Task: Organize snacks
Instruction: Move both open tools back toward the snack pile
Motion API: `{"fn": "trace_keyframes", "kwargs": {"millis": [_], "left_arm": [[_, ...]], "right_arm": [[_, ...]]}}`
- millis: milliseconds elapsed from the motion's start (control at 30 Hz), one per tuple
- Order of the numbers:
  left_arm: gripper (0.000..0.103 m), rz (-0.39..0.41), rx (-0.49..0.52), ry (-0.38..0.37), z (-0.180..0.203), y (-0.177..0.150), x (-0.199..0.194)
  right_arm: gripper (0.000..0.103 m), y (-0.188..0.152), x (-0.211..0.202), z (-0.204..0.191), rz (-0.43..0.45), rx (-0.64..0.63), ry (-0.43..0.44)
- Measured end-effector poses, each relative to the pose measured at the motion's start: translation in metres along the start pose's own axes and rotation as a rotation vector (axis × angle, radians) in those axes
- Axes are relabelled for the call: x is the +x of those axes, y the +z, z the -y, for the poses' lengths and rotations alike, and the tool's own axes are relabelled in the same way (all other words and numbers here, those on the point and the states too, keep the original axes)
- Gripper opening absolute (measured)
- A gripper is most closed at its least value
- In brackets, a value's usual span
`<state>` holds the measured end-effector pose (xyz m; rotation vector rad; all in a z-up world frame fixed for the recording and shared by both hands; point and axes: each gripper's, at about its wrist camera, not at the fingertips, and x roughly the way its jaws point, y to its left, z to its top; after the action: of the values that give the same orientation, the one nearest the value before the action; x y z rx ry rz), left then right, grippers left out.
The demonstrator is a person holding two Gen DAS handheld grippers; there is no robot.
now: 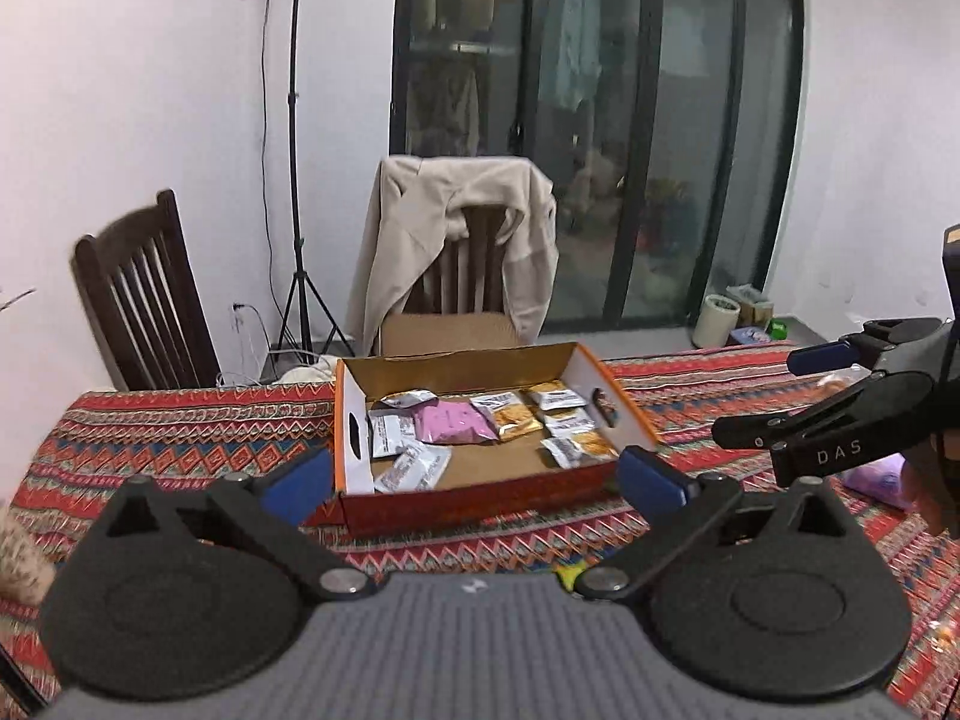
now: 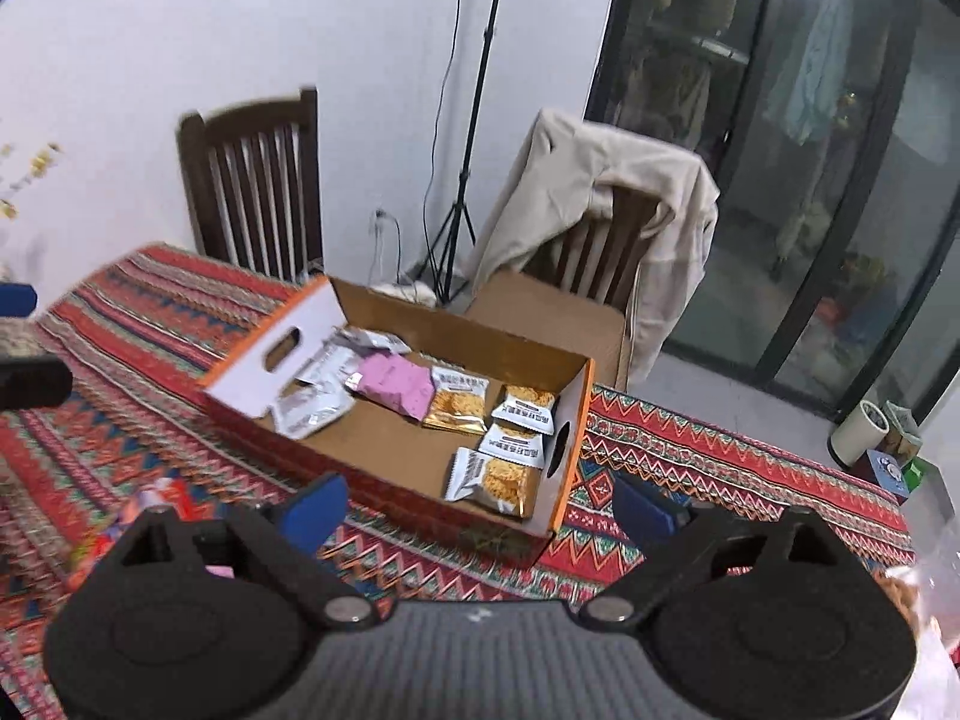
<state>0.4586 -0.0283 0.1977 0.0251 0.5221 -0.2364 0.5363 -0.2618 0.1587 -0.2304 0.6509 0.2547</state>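
- Hovering above the near edge of the counter (image 1: 180,420), the left tool (image 1: 474,480) has its blue pads spread wide with nothing between them; the open cardboard box (image 1: 360,414) shows through the gap.
- The right tool (image 2: 480,510) is likewise wide open and holds nothing, its pads framing the box's near corner.
- In the left wrist view, the right tool (image 1: 840,414) reaches in from the right edge, over the counter beside the box.
- The box sits on a red patterned cloth, orange outside, white at the ends with a handle cut-out in each.
- Inside the box lie the snack packets (image 2: 519,438): a pink packet (image 1: 459,423) near the middle, a golden one (image 1: 516,420) just beside it, and several white-and-orange ones along the right end.
- More white packets (image 1: 414,462) lie loosely at the left end, some overlapping.
- A pale purple bag (image 1: 876,474) rests on the cloth to the right, outside the box.
- Behind the counter stand two dark wooden chairs; the nearer chair (image 1: 474,264) has a beige jacket (image 1: 408,228) draped over its back.
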Motion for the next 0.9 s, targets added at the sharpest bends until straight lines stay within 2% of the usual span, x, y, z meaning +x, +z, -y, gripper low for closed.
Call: {"fn": "trace_keyframes", "kwargs": {"millis": [67,300,467,567,700,767,900], "left_arm": [[0.103,0.025,0.009,-0.004,0.008,-0.014,-0.029],[0.103,0.146,0.038,0.032,0.03,-0.082,-0.125],[0.103,0.252,0.06,0.074,0.04,-0.145,-0.188],[0.103,0.306,0.074,0.08,0.04,-0.182,-0.222],[0.103,0.329,0.087,0.079,0.039,-0.231,-0.252],[0.103,0.313,0.085,0.096,0.037,-0.254,-0.262],[0.103,0.298,0.064,0.156,0.031,-0.293,-0.269]], "right_arm": [[0.103,-0.015,-0.026,-0.005,0.032,0.007,0.005],[0.103,-0.085,-0.12,-0.034,0.175,0.022,0.007],[0.103,-0.155,-0.179,-0.062,0.272,0.012,-0.008],[0.103,-0.199,-0.213,-0.073,0.323,0.038,0.013],[0.103,-0.255,-0.248,-0.086,0.384,0.062,0.041],[0.103,-0.281,-0.259,-0.093,0.394,0.068,0.059],[0.103,-0.319,-0.272,-0.108,0.412,0.067,0.02]]}}
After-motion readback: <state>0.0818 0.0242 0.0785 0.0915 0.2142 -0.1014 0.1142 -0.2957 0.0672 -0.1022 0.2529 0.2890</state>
